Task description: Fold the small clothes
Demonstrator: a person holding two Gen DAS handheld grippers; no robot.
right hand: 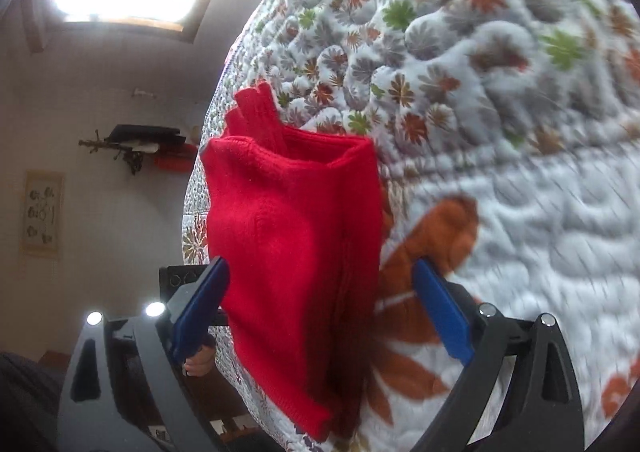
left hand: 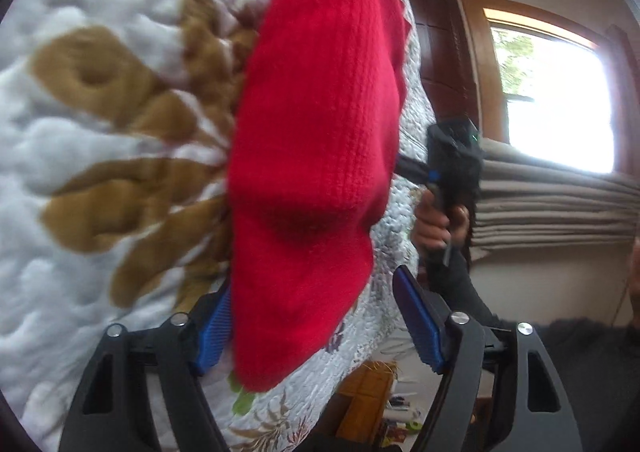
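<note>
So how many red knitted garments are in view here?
1. The red knitted garment lies folded on the floral quilt, between the open fingers of both grippers. Others may lie outside the frames.

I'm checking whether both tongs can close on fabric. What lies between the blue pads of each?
In both wrist views the red knit garment fills part of the gap: left tongs open, right tongs open around it, quilt behind.

No legible txt, labels or nos. anywhere in either view.
</note>
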